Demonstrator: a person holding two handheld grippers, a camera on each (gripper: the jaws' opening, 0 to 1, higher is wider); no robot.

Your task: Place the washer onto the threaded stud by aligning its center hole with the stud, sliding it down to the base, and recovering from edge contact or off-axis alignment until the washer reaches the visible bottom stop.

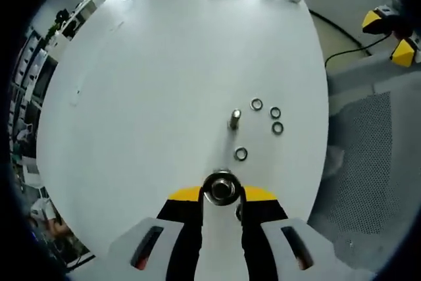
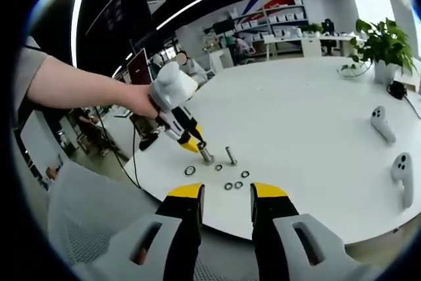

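The left gripper (image 1: 222,192) has its jaws clenched on a shiny round metal washer (image 1: 222,187), held at the yellow tips just above the round white desk (image 1: 145,97). The short upright threaded steel stud (image 1: 234,119) stands on the desk straight ahead of those jaws and a little to the right, its long axis vertical. Between the 2 lies 1 loose steel ring (image 1: 241,154), flat on the desk, and 3 more loose rings (image 1: 270,114) sit just beyond and to the right of the stud.

In the right gripper view the left gripper (image 2: 200,149) sits just beside the stud (image 2: 231,155), on its left, apart from it. The right gripper (image 2: 226,195) hangs back near the desk edge, jaws released and holding nothing, so the left one is clearly nearer. I'd judge the washer must be lifted above the stud top and carried forward until its hole centres over that vertical axis, avoiding the loose ring in the path
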